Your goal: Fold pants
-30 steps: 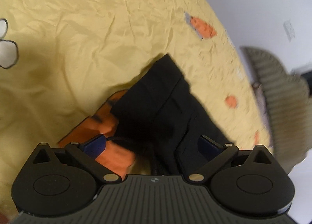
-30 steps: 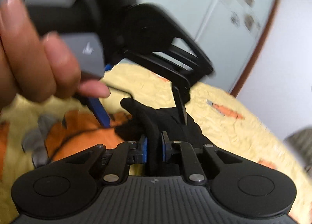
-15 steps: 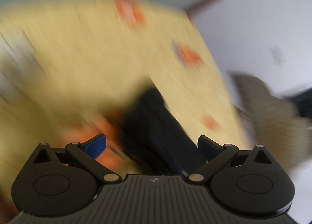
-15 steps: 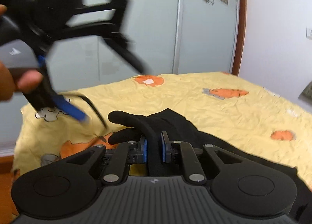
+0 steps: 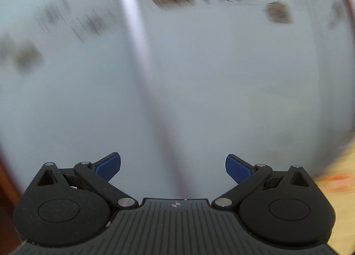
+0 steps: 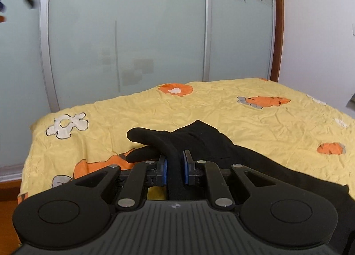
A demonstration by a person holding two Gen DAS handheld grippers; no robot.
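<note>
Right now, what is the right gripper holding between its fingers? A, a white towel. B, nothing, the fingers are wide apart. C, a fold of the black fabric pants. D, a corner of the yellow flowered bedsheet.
C: the right gripper has its blue-padded fingers closed on a fold of the black fabric pants.

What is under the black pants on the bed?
The black pants lie on a yellow bedsheet with orange cartoon prints; one orange print pokes out beside them. Anything directly beneath stays hidden.
</note>
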